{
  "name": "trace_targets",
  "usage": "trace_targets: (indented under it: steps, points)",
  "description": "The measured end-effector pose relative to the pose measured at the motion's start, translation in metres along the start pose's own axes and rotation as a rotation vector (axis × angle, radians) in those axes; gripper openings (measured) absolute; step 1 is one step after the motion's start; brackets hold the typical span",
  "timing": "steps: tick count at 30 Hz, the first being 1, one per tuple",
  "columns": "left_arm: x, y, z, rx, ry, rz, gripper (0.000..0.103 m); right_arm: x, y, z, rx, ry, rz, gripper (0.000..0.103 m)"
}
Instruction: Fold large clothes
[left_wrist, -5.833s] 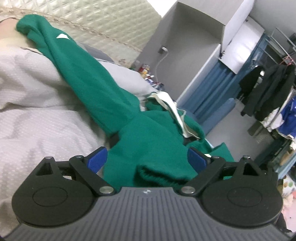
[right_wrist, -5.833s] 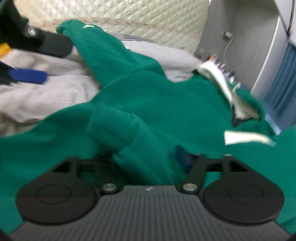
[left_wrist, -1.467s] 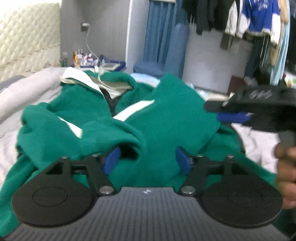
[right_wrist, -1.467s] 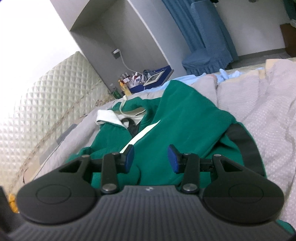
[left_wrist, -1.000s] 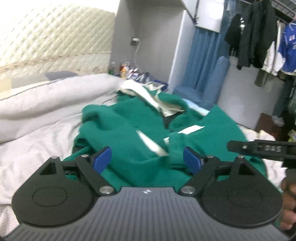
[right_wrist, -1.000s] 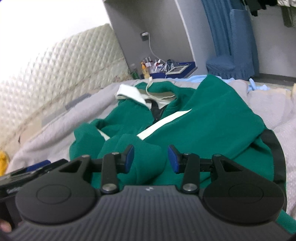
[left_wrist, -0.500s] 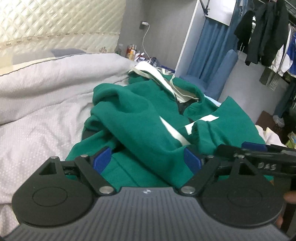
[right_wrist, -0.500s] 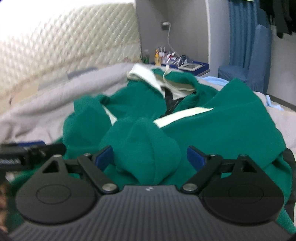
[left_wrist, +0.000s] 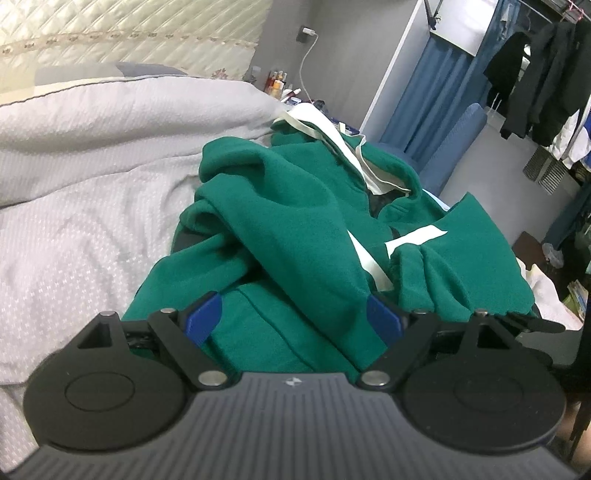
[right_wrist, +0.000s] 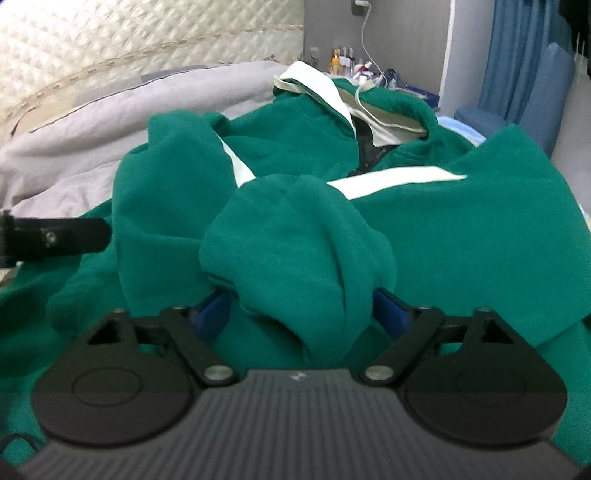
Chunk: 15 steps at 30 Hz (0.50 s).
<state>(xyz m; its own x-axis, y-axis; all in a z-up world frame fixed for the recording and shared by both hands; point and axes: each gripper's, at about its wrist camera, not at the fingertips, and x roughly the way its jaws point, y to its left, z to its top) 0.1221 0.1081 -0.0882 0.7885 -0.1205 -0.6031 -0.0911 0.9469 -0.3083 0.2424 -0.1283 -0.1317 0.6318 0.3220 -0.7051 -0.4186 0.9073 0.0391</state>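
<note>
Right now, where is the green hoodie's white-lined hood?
In the right wrist view the white-lined hood lies at the far end of the green hoodie, top centre, beside the grey duvet and just before the cluttered bedside table.

Legible text: none that I can read in either wrist view. Marks: one small pale emblem, no letters, at the front centre of the ribbed housing of my left gripper (left_wrist: 293, 319), and its like on my right gripper (right_wrist: 300, 308). Bottles (right_wrist: 341, 55) on the far bedside surface carry labels too small to read.
</note>
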Motion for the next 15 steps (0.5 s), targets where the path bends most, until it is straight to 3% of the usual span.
trace_targets:
  steps: [4, 5, 6, 11, 15]
  points:
    - [0.002, -0.001, -0.002, 0.0, -0.002, 0.004, 0.088, -0.003, -0.005, 0.002, 0.032, 0.008, 0.01, 0.049]
    - [0.002, -0.001, -0.002, 0.0, -0.003, 0.005, 0.088, -0.006, -0.006, 0.003, 0.031, 0.001, 0.0, 0.037]
    - [0.003, -0.001, -0.003, -0.002, -0.004, 0.005, 0.088, -0.01, -0.007, 0.003, 0.031, -0.008, -0.014, 0.032]
    - [0.005, -0.001, -0.004, -0.025, -0.001, 0.003, 0.088, -0.033, -0.028, 0.003, 0.158, -0.101, -0.028, 0.029]
    - [0.005, -0.003, -0.005, -0.05, -0.008, -0.022, 0.088, -0.051, -0.043, -0.006, 0.264, -0.16, -0.102, 0.029]
